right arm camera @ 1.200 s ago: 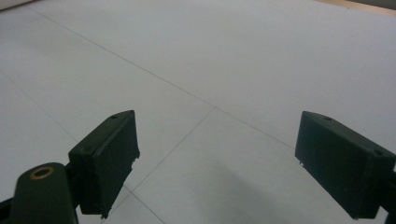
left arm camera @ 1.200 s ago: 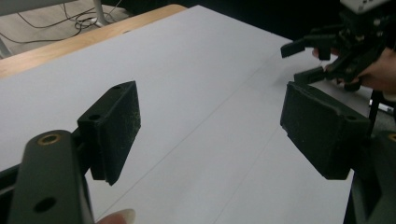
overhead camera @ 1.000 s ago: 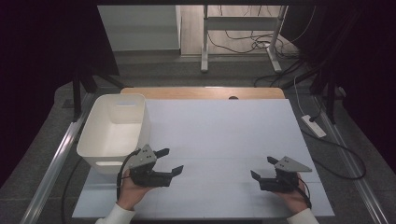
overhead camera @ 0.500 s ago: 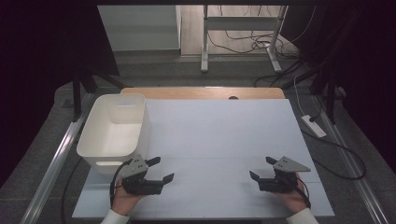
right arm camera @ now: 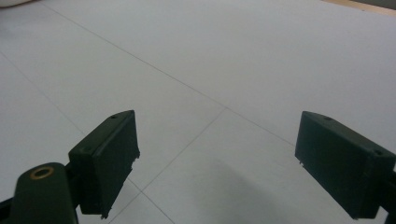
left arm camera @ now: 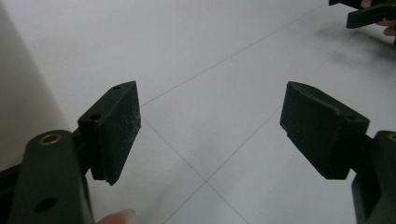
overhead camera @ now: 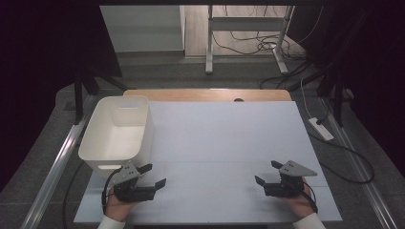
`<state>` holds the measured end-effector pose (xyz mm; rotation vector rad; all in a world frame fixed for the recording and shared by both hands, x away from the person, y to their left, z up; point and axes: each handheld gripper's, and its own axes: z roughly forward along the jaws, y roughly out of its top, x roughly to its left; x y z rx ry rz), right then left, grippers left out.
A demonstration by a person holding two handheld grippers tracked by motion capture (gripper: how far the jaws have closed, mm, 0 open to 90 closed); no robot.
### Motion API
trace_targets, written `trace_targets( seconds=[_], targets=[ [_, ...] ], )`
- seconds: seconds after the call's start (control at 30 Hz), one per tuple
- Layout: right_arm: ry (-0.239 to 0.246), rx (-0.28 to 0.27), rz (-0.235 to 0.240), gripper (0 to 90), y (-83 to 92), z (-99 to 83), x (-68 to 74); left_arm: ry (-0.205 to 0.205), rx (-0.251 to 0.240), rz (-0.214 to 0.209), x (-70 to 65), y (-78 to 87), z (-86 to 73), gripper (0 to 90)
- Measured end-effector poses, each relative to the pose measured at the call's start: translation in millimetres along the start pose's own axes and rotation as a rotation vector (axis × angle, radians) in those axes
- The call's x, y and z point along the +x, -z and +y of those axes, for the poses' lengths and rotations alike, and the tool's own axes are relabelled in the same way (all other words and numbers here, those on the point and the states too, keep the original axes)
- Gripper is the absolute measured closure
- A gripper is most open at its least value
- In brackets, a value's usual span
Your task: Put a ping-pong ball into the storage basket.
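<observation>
My left gripper [overhead camera: 154,175] rests low over the white table sheet [overhead camera: 224,138] near its front left, just in front of the white bin [overhead camera: 117,131]. Its jaws stand wide apart with nothing between them, as the left gripper view [left arm camera: 210,126] confirms. My right gripper [overhead camera: 267,172] sits near the front right of the sheet, also open and empty; its own view [right arm camera: 219,158] has bare white sheet between the jaws. The right gripper [left arm camera: 369,11] appears far off at the top right of the left gripper view.
The white bin is empty and stands at the left edge of the sheet. A wooden table edge [overhead camera: 205,94] runs along the back. Beyond it are a desk frame [overhead camera: 248,33], floor cables and a power strip [overhead camera: 321,129] at the right.
My left gripper has moved toward the front edge and down, away from the bin's front corner. Its jaws stay just as wide. The right gripper has kept still.
</observation>
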<state>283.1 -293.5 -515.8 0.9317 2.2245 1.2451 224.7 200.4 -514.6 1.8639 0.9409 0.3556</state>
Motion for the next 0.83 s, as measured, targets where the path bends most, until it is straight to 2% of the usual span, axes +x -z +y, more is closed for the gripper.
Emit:
trace_targets(
  seconds=[0.23, 0.83],
  targets=[
    [0.005, 0.004, 0.015, 13.3, -0.6, -0.1, 1.4, 0.007, 0.013, 0.006, 3.1, -1.9, -4.7, 21.9],
    [0.016, -0.007, 0.039, 13.2, 0.8, 0.3, 3.8, 0.002, 0.02, 0.002, -1.5, -6.9, -3.6, 21.8]
  ],
)
